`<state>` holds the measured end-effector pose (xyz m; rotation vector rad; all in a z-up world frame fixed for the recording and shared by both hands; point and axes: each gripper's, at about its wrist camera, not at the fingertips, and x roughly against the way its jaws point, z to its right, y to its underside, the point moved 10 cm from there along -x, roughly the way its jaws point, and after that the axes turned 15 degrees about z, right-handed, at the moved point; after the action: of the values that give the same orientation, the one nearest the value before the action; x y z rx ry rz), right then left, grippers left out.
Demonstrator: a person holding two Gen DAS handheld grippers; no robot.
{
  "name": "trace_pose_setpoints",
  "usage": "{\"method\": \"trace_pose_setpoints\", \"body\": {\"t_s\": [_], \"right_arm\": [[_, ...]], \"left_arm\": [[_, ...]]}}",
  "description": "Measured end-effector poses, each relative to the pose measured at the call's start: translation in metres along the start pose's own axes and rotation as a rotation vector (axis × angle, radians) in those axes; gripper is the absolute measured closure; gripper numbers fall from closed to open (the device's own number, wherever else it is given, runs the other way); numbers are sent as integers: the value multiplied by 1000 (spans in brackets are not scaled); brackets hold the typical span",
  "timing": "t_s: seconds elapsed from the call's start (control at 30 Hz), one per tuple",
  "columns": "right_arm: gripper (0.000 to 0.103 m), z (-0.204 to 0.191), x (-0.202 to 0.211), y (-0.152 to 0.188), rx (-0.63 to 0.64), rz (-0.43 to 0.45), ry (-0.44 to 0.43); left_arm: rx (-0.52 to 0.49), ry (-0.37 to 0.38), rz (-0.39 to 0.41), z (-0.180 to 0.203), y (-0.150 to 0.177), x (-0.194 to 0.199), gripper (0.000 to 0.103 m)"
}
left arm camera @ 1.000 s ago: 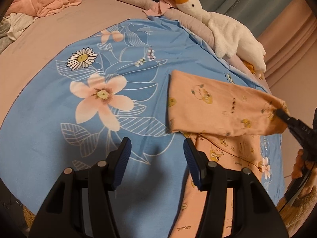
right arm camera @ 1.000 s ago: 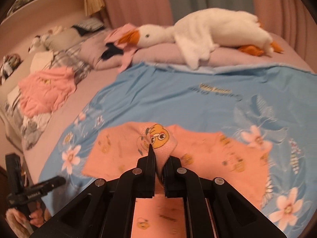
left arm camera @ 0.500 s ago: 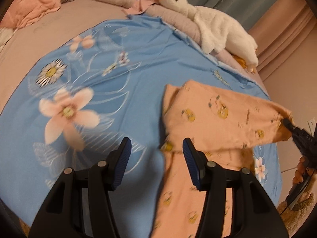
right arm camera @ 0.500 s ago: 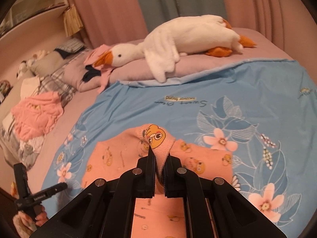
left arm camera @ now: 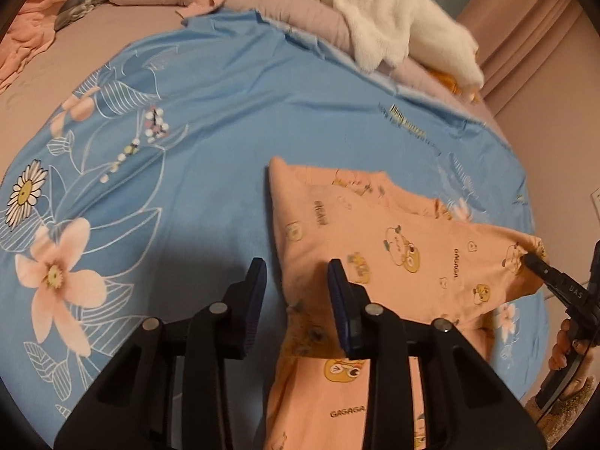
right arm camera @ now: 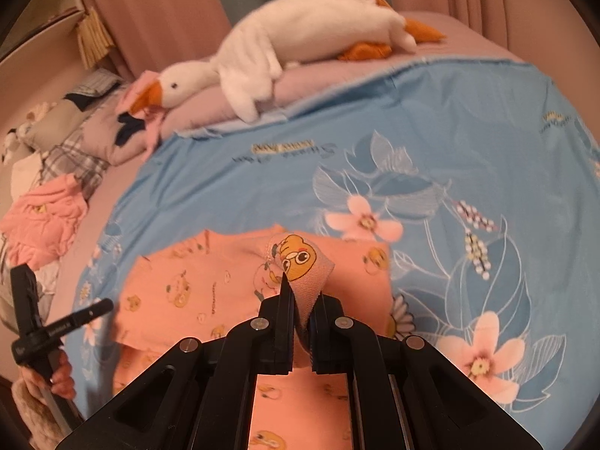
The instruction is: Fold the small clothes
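Note:
A peach garment (left arm camera: pixel 393 232) with cartoon prints lies partly folded on the blue floral sheet (left arm camera: pixel 210 120). My left gripper (left arm camera: pixel 296 277) hovers at the garment's left fold edge. Its jaws are closing with that edge between them, and a gap still shows beside each pad. My right gripper (right arm camera: pixel 302 292) is shut on a lifted corner of the garment (right arm camera: pixel 195 281), which bunches up between its fingers. Its tip (left arm camera: pixel 528 258) shows at the far right in the left wrist view, pinching that same corner. The left gripper (right arm camera: pixel 107 303) appears at the left edge of the right wrist view.
A white plush goose (right arm camera: pixel 300 37) lies on a mauve bolster at the far side of the bed. A pile of pink clothes (right arm camera: pixel 41 221) and checked pillows sit far left. Curtains hang behind. A person's hand (left arm camera: pixel 566 345) holds the right gripper's handle.
My left gripper has moved right, from over the bare blue sheet to the garment's fold edge, and its jaws have narrowed. The right gripper has shifted sideways with the corner still pinched.

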<state>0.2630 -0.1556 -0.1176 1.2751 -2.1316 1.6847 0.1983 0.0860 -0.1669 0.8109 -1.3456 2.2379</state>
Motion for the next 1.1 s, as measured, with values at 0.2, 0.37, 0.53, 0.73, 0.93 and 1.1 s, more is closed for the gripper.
{"method": "trace_pose_setpoints", "body": {"t_s": [0.2, 0.37, 0.53, 0.73, 0.93, 1.1], "right_arm": [[96, 16, -12, 17, -30, -35, 22], [96, 28, -21, 34, -49, -76, 50], [96, 38, -28, 45, -67, -115, 66], [96, 44, -34, 54, -71, -145, 88], [96, 54, -37, 58, -105, -144, 101], [83, 59, -31, 55, -128, -126, 114]], "left_arm": [[-23, -22, -26, -2, 7, -12, 73], [-49, -44, -46, -4, 12, -18, 73], [-61, -83, -63, -10, 18, -26, 70], [-70, -101, -63, -15, 23, -33, 68], [-79, -93, -38, -15, 24, -34, 68], [-63, -80, -36, -16, 23, -34, 67]]}}
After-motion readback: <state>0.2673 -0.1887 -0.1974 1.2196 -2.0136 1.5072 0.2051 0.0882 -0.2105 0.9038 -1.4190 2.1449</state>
